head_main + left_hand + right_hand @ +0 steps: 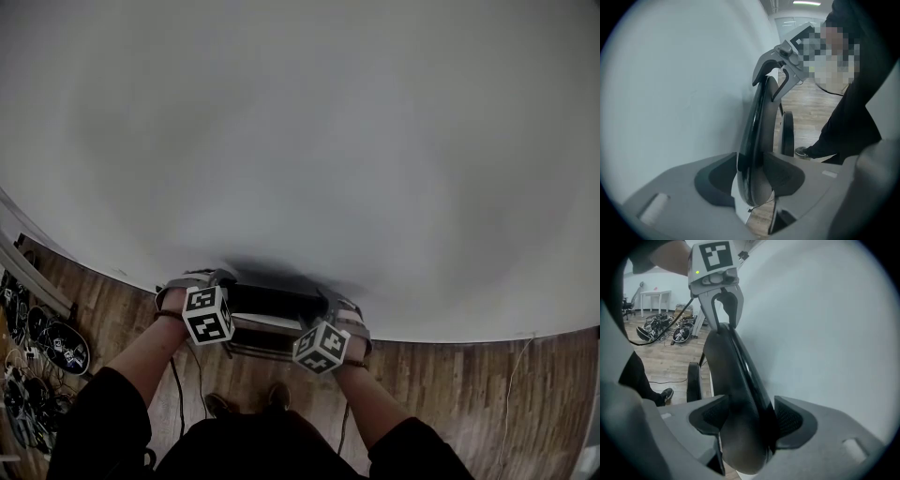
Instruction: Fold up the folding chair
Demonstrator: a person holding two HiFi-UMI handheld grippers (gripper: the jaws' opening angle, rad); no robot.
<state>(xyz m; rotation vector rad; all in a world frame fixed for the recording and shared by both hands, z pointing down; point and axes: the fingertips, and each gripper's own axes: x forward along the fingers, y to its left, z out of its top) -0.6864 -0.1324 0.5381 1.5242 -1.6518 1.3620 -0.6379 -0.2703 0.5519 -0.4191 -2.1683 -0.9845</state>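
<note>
As far as we can judge, the folding itself is finished: the dark grey folding chair (270,306) with its metal frame stands upright and flat, close against the plain white wall (300,141), on the brown wooden floor (450,375). Its smooth curved plastic backrest (759,136) and its dark seat (788,133) run almost parallel, just beside each other, with only a narrow gap between them. We keep both tools on the upper edge of the backrest, one near each end. Our left gripper (214,279) is clamped on this edge, and in the left gripper view both pads lie against the thin rim. Our right gripper (336,307) has its jaws spread wider around the thicker end of the same backrest. The rim fills most of the gap there, but the pads do not seem to press on it, so we read this one as a loose hold and not a real grip. What remains, in our opinion, is small: to check that the chair leans stably on the wall, then to take both grippers away. If the left one lets go too early, the chair could slide or tip.
</note>
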